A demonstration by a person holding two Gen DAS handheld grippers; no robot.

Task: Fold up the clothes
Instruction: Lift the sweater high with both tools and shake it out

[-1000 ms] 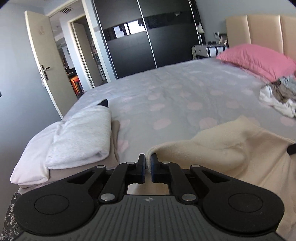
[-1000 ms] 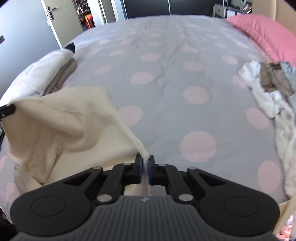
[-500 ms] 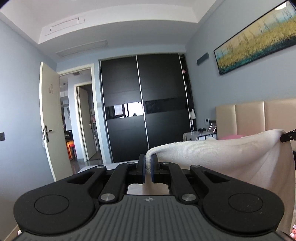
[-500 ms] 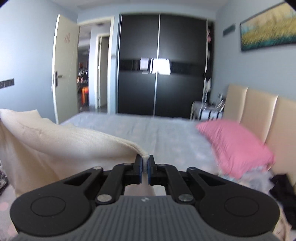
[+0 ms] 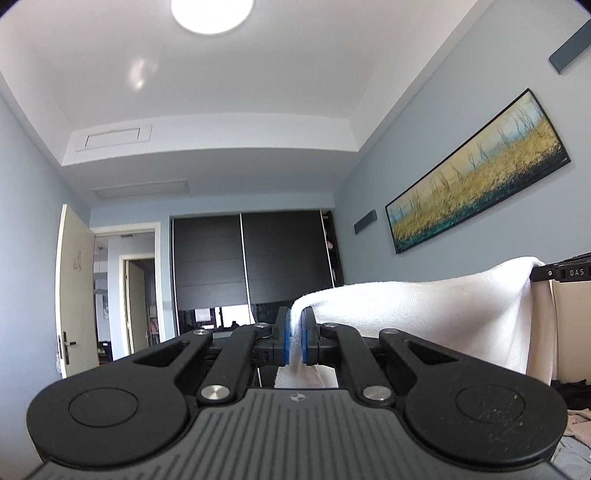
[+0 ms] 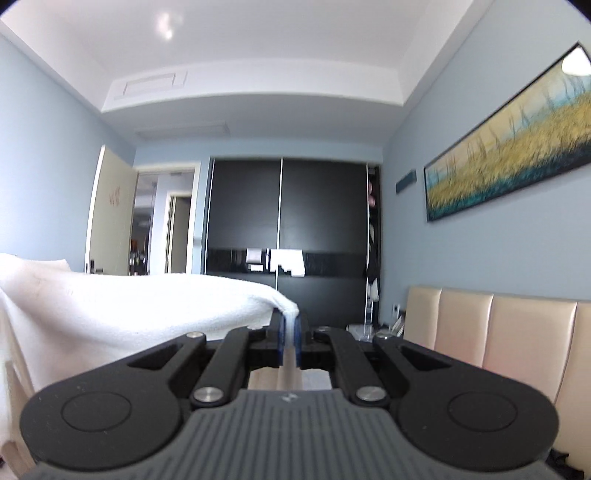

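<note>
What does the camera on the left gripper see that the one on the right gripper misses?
Only the left wrist view shows the round ceiling lamp and the right gripper's black tip holding the cloth's far corner. Only the right wrist view shows the beige padded headboard. Both show the cream knitted garment pinched in shut jaws, the black sliding wardrobe, the open door and the long yellow landscape painting.

Both tools — left tool [image 5: 295, 332] and right tool [image 6: 290, 334] — have lifted the cream garment [image 5: 424, 317] off the bed.
</note>
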